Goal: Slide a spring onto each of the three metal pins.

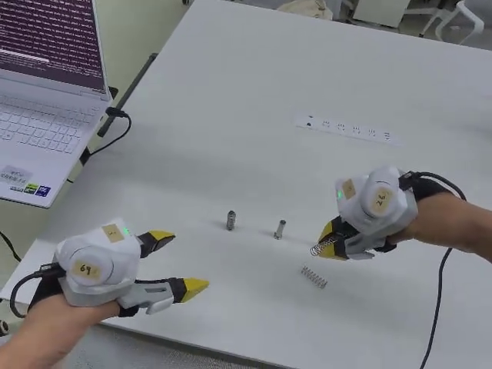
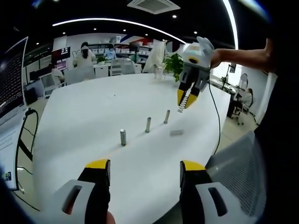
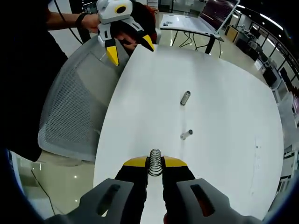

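Here, in the head view, the left gripper (image 1: 175, 263) sits low at the near edge of the white table (image 1: 231, 115), its yellow-tipped jaws spread wide with nothing between them. The right gripper (image 1: 329, 242) is clamped on the held spring (image 1: 323, 247), just right of the bare pin (image 1: 280, 229). Left of that pin stands the sprung pin (image 1: 231, 221), which already appears to carry a coil. A loose spring (image 1: 314, 277) lies flat on the table, nearer the person than the right gripper. A laptop (image 1: 46, 100) stands open at the far left, and a power strip (image 1: 347, 128) lies farther back.

Next, in the left gripper view, the left gripper (image 2: 145, 165) shows its own jaws well apart over the table edge. Three pins stand upright in a row: the sprung pin (image 2: 123, 137), the bare pin (image 2: 148, 124) and the far pin (image 2: 167, 116). The right gripper (image 2: 187, 97) hangs above and just beyond the far pin, with the held spring (image 2: 183, 104) pointing down from its tips, clear of the pin. The loose spring (image 2: 176, 133) lies beside the row.

Last, in the right gripper view, the right gripper (image 3: 155, 163) pinches the held spring (image 3: 155, 162) between its tips, coil end-on. Ahead stand the bare pin (image 3: 186, 134) and, farther on, the sprung pin (image 3: 185, 98). The left gripper (image 3: 131, 49) is at the table's far edge, jaws parted, above a grey mesh chair (image 3: 70, 107).
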The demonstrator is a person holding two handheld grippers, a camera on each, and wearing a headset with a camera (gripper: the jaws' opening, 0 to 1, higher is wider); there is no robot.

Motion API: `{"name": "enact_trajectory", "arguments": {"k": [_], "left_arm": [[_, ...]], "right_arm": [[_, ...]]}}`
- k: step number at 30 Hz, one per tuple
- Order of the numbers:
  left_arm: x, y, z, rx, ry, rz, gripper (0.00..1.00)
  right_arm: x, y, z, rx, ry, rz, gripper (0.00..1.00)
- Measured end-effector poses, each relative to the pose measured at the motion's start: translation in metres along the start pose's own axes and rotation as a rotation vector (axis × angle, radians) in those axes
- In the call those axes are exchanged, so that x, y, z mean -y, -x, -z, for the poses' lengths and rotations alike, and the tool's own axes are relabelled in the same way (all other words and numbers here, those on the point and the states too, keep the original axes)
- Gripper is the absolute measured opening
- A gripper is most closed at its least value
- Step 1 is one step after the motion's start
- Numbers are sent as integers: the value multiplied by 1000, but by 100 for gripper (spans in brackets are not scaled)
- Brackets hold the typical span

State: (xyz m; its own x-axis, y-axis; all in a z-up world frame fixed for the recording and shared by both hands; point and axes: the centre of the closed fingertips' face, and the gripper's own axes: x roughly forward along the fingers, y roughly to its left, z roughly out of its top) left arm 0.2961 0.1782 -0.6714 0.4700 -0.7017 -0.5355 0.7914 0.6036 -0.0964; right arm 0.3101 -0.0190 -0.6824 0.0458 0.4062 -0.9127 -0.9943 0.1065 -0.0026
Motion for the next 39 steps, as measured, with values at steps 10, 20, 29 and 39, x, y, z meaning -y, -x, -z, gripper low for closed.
{"name": "enact_trajectory", "arguments": {"k": [10,20,29,39], "left_arm": [[-7,6,7,-11,15,-11,64],[-12,11,11,-9,35,-25,67],[-17,14,11,-5,49,-44,67],[-21,15,9,6,65,-54,67]], "right_arm": [[18,-12,-7,-32,27,-9,8],[38,-18,-12,-51,36,-3,8],[53,-24,-10,-83,54,-10,8],[67,-31,-8,-114,77,-14,9]]}}
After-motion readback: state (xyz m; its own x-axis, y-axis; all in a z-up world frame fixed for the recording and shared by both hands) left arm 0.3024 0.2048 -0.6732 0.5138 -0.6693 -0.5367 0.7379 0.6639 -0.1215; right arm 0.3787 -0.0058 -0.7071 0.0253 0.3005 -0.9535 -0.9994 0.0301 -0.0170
